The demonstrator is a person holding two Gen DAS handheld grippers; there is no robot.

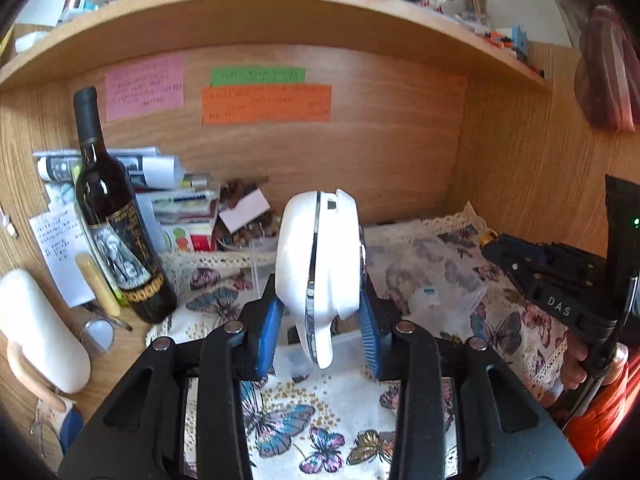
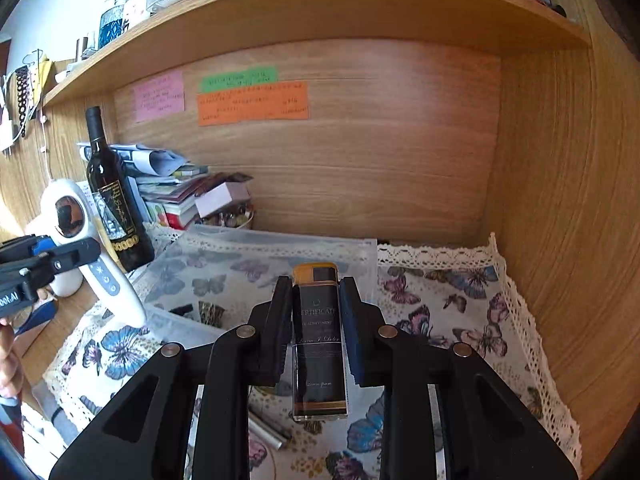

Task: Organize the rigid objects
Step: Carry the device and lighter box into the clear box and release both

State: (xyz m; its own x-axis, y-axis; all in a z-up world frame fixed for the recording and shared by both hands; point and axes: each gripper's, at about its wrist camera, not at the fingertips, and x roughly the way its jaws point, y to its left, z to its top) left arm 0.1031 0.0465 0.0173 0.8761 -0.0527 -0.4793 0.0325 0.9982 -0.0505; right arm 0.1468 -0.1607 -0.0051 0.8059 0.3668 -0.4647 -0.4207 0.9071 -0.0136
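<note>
Two rigid things are being carried at once above the butterfly cloth (image 2: pixel 460 300) that is covering the table. Clamped in the left hand-held gripper (image 1: pixel 322 332) is a white handheld device (image 1: pixel 320 268), its long axis running forward and upward from the pads, bulbous head toward the wine bottle (image 1: pixel 112 216) and narrow handle pointing back down between the fingers. From the right wrist view the same device (image 2: pixel 86 248) is hanging left of the bottle's foot, clear of the cloth.

The right hand-held gripper (image 2: pixel 316 332) is clenching a dark bottle with a gold cap (image 2: pixel 318 344), held lengthwise along the fingers, cap forward. It is sitting well right of the wine bottle, over a clear plastic sheet or bag (image 2: pixel 260 260) lying on the cloth.

Neither gripper is open beyond the width of its load. The left one is nearer the wine bottle and the paper pile (image 1: pixel 168 192) behind it, so I would judge that side is likeliest to be setting down first.
</note>
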